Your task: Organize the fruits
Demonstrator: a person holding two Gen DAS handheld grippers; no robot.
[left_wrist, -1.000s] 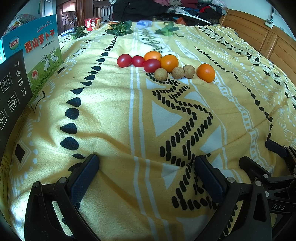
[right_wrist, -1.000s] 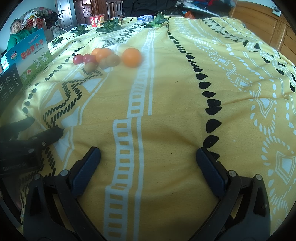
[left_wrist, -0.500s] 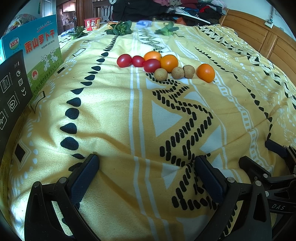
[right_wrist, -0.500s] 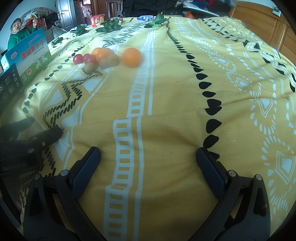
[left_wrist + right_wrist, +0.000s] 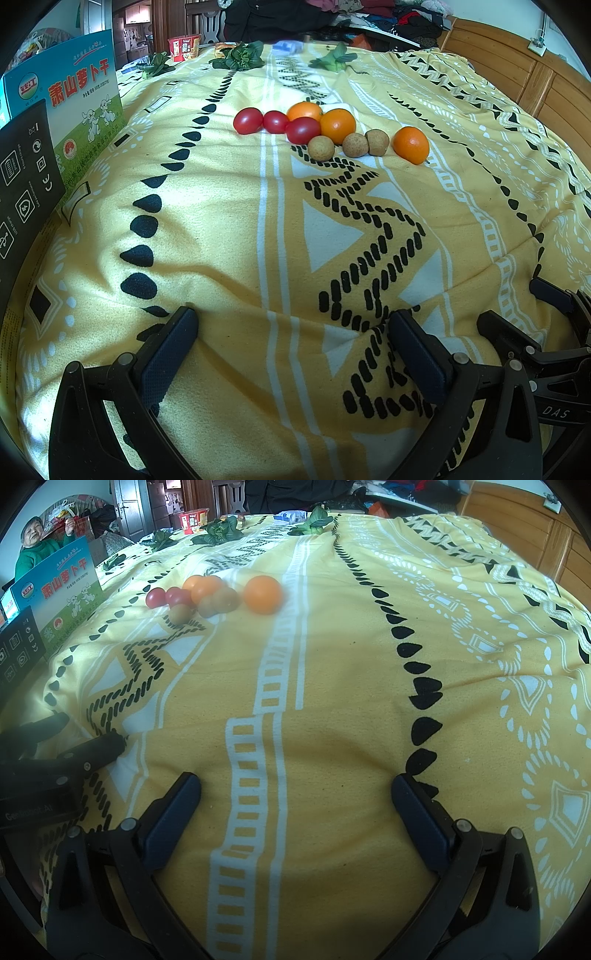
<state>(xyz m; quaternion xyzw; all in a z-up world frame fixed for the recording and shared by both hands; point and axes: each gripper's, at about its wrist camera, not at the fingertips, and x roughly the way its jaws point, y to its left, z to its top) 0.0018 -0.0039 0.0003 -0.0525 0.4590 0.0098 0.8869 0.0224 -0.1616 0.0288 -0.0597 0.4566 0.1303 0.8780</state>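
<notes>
1. Bedroom setting, left wrist view: yellow patterned bedspread fills the frame, wooden headboard at far right, printed boxes standing at the left edge, leafy greens at the far end.
2. Fruit sits mid-bed, well ahead of both tools: three red tomatoes in a row, touching; two oranges just behind and beside them; three small brown fruits in front; one lone orange just right of the group.
3. Left gripper rests low on the cloth, fingers wide apart, nothing between them. Right gripper visible at the lower right edge of this view.
4. Right wrist view: same cluster up-left, slightly blurred; lone orange nearest this side. Right gripper also spread wide and empty, down on the bedspread.
5. Handling judgement: all pieces light and round, likely to roll on the soft cloth. Tomatoes thin-skinned, so a gentle squeeze across the widest part. Oranges firmer; grip across the middle. Brown fruits small, so the pads must centre well.
6. Against the frames of a second ago: no visible change. Fruit and both grippers sit in the same places.
</notes>
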